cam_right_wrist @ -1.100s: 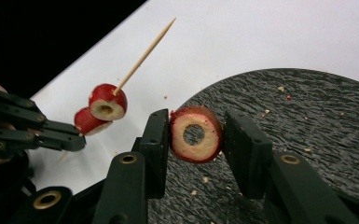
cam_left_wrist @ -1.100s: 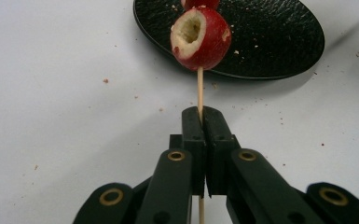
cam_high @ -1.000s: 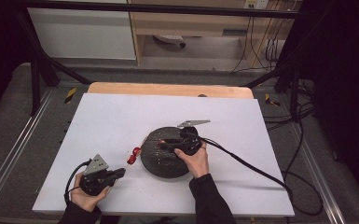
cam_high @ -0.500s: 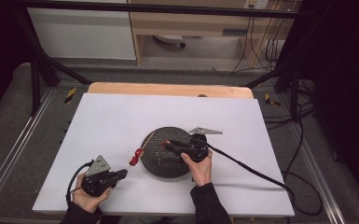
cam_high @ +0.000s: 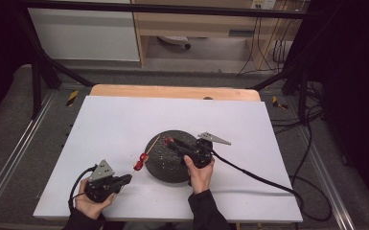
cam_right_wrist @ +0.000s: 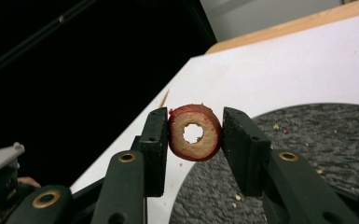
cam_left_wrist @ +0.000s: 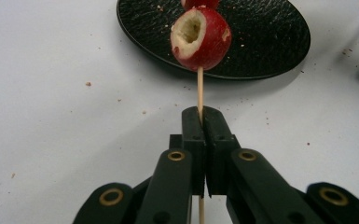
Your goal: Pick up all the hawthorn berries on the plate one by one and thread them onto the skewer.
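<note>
Over the black plate, the right tool pinches a cored red fruit ring; beside the plate's left rim, the left tool clamps a skewer already carrying fruit. Misaligned threading could split the ring.

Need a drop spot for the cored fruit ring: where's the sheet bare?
Bare: the white sheet left and far side of the black plate, and right of it up to the cable. Crowded: the plate's near-left rim, around the skewer and left tongs.
</note>
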A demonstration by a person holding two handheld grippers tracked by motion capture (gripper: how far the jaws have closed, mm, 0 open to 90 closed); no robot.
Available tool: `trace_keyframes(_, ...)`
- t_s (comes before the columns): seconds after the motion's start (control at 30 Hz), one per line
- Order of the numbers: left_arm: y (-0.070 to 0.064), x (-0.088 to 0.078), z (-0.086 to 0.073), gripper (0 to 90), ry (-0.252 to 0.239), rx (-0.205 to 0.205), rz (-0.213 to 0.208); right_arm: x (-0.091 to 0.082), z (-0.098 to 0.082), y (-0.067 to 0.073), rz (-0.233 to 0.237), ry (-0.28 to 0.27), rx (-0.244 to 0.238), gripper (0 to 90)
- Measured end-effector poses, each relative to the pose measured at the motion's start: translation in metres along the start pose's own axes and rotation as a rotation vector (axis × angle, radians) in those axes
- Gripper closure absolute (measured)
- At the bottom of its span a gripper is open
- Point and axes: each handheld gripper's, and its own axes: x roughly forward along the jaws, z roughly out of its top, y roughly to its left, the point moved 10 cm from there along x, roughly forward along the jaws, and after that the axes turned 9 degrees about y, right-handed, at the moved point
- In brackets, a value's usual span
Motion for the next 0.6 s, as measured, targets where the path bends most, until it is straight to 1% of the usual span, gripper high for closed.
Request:
trace_keyframes(0.23,-0.001,0.0,0.001,88.1,-0.004,-0.001,-0.002,-0.004,0.011,0.003,0.006,-0.082,0.011,62.1)
trace_keyframes(0.27,-0.002,0.0,0.001,88.1,-0.003,-0.001,-0.002,-0.005,0.012,0.004,0.012,-0.088,0.021,62.1)
trace_keyframes(0.3,-0.002,0.0,0.001,88.1,-0.004,-0.001,-0.002,-0.005,0.014,0.004,0.011,-0.101,0.015,62.1)
trace_keyframes(0.4,-0.002,0.0,0.001,88.1,-0.007,0.0,-0.002,-0.007,0.019,0.005,0.019,-0.127,0.022,62.2)
trace_keyframes(0.43,-0.003,0.0,0.001,88.1,-0.008,0.0,-0.004,-0.007,0.02,0.006,0.022,-0.133,0.031,62.2)
trace_keyframes(0.5,-0.004,0.0,0.001,88.1,-0.008,0.0,-0.007,-0.007,0.024,0.005,0.025,-0.153,0.03,62.2)
trace_keyframes(0.57,-0.005,0.0,0.002,88.1,-0.012,-0.001,-0.01,-0.008,0.027,0.005,0.028,-0.168,0.042,62.2)
trace_keyframes(0.6,-0.005,0.0,0.002,88.1,-0.012,-0.001,-0.011,-0.008,0.029,0.004,0.029,-0.178,0.041,62.2)
